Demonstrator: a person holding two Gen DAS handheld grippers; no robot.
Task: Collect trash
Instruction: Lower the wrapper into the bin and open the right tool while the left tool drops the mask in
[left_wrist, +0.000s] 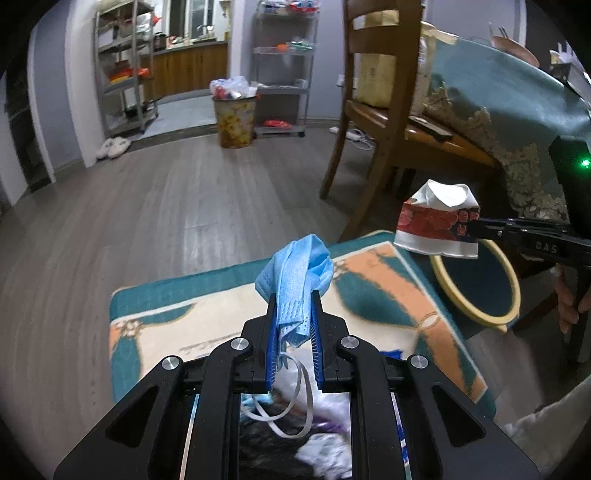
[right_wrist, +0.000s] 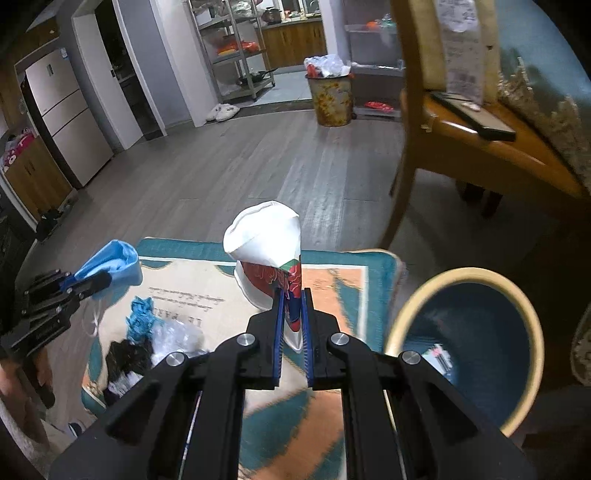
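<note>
We hold a crumpled blue face mask (left_wrist: 295, 273) in our left gripper (left_wrist: 294, 299), the two blue-padded fingers (left_wrist: 271, 332) closed on its folded middle. The bunched part of the mask sticks out past the fingertips, and its white ear loops (left_wrist: 291, 402) hang down behind them, toward the camera.

Our right gripper (right_wrist: 291, 295) is clamped on a squashed paper cup (right_wrist: 267, 254), white with a red printed band. The fingers (right_wrist: 279, 325) pinch the flattened lower part, and the crushed white end rises above and beyond the tips.

Both pieces of trash hang above a teal, cream and orange mat (right_wrist: 332, 280) on the floor. On the mat, left of the right fingers, lie more scraps: a crumpled blue piece (right_wrist: 140, 314), clear plastic wrap (right_wrist: 177, 336) and something black (right_wrist: 127, 354). Just right of the right fingers sits a round blue bin with a yellow rim (right_wrist: 406, 310); some trash already lies inside it.

Far ahead of both grippers stands a flowered waste bin (left_wrist: 234, 118), heaped full. A wooden chair (left_wrist: 380, 122) stands ahead and to the right.
</note>
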